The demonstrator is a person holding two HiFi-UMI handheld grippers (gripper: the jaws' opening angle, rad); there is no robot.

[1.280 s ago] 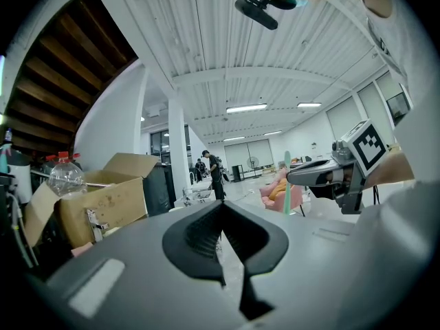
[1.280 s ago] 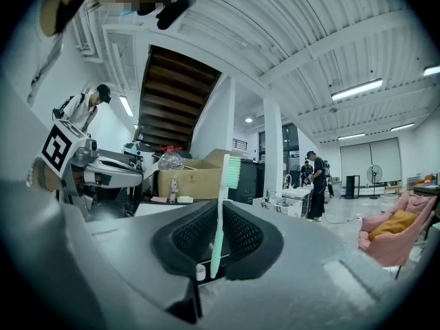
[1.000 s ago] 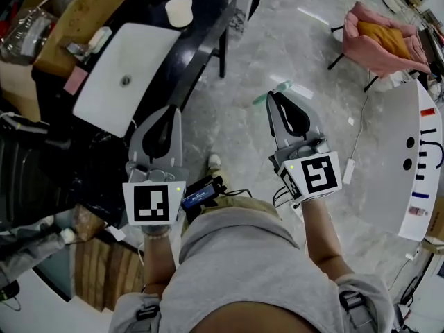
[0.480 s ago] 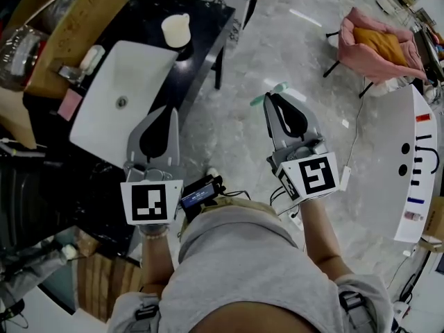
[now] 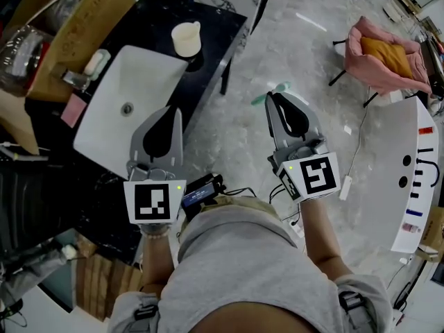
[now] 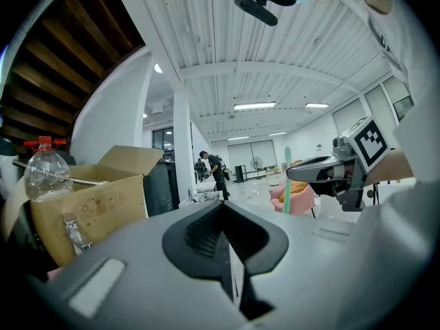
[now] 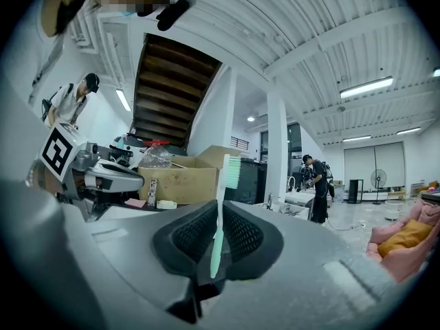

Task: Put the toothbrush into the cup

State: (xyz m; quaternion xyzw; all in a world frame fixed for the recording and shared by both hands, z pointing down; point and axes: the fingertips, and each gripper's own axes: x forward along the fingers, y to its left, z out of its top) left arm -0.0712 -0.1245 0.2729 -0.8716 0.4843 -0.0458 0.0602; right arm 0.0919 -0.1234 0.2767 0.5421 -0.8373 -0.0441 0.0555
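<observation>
Right gripper point(image 5: 275, 98): jaws clamped on the handle of the toothbrush point(image 7: 219, 215), held out in front of the person above the grey marbled floor point(image 5: 277, 40).
Toothbrush: mint green. It stands upright between the black pads, with its bristle head clear above the jaw tips (the bristles face right in the right gripper view). It is not in the cup.
Left gripper point(image 6: 224, 208): jaws together, nothing between them. In the head view its tips lie over the near edge of the sink point(image 5: 149, 55).
Cup point(image 5: 187, 39): cream-coloured, standing upright on the black counter point(image 5: 223, 18) just past the far end of the sink. It is well apart from the toothbrush, which is off to its right.
Sink: a white rectangular basin set in the counter, with its drain showing near the middle.
Grippers together: side by side, marker cubes toward the person, jaws pointing away. The left is near the counter and the right is out over open floor.
Around: a cardboard box point(image 5: 76, 16) beyond the sink on the left, a pink chair point(image 5: 385, 54) with an orange cushion at the far right, and a curved white table point(image 5: 409, 165) along the right edge.
</observation>
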